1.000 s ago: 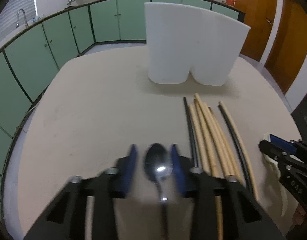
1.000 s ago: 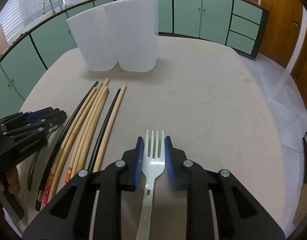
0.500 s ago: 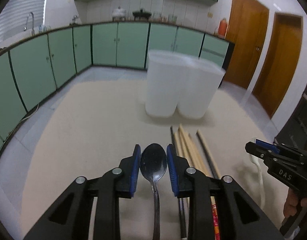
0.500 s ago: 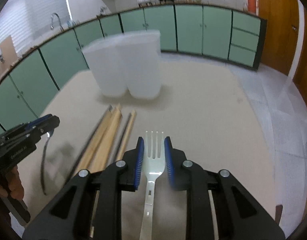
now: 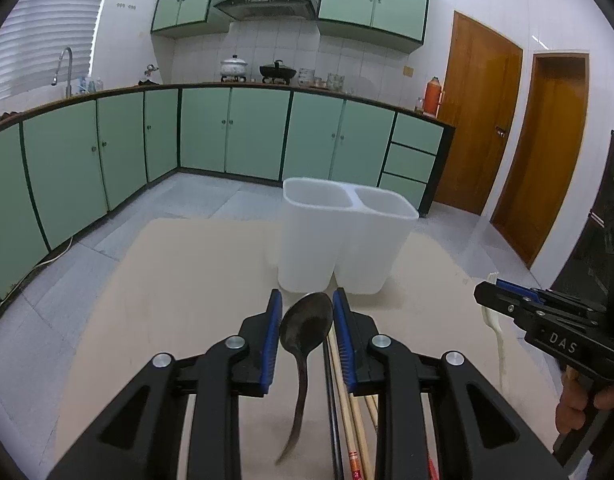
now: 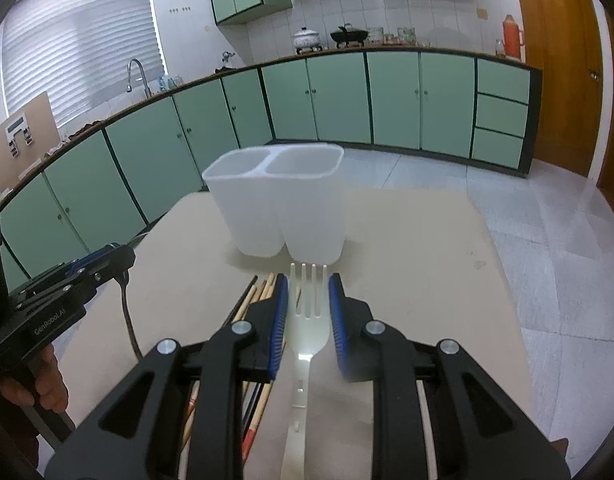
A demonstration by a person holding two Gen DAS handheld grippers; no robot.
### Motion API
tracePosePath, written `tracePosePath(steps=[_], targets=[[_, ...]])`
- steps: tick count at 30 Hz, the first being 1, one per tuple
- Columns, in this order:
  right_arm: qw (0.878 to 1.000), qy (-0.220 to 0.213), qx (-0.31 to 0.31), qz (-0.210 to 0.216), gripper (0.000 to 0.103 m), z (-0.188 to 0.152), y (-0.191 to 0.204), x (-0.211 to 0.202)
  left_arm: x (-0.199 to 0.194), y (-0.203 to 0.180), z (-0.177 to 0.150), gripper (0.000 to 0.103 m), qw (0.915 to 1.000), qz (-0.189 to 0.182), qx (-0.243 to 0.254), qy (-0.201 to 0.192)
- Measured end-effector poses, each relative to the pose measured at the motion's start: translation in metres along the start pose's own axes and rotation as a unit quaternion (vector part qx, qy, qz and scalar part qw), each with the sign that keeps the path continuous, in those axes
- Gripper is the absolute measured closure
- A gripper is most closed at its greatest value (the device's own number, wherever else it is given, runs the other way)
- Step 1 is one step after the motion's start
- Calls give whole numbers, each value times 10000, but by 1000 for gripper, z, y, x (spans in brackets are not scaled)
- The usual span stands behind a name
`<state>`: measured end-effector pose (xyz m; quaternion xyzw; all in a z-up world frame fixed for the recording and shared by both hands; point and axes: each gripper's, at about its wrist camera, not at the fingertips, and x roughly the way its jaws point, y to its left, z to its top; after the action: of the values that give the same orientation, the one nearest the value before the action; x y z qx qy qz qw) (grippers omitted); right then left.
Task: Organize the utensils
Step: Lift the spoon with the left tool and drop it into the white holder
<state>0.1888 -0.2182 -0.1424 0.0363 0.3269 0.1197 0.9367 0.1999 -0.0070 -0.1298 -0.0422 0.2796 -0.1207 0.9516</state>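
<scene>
In the left wrist view my left gripper is shut on a metal spoon; its bowl sits between the blue pads and its handle hangs down toward me. In the right wrist view my right gripper is shut on a white plastic fork, tines pointing forward. Both utensils are held in the air above the beige table. A white two-compartment holder stands upright just beyond both grippers, its openings empty. Several chopsticks, wooden and black, lie on the table under the grippers.
The beige table ends just behind the holder, with tiled floor around it. Green cabinets line the far walls. The other gripper shows at each view's edge, the right gripper and the left gripper, each in a hand.
Both grippers have risen off the table with the spoon and the fork and tilted upward. The holder now sits lower in both views and its open top shows.
</scene>
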Motion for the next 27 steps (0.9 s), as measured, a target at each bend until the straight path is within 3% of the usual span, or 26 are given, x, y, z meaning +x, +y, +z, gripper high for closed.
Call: tracePosePath(steps=[14, 27], targets=[[9981, -594, 26, 154, 83, 41, -10, -12, -20, 1, 32, 78, 9987, -145, -95, -469], [9882, -1484, -43, 383, 83, 137, -17, 0, -24, -7, 134, 78, 9893, -409, -9, -1397]])
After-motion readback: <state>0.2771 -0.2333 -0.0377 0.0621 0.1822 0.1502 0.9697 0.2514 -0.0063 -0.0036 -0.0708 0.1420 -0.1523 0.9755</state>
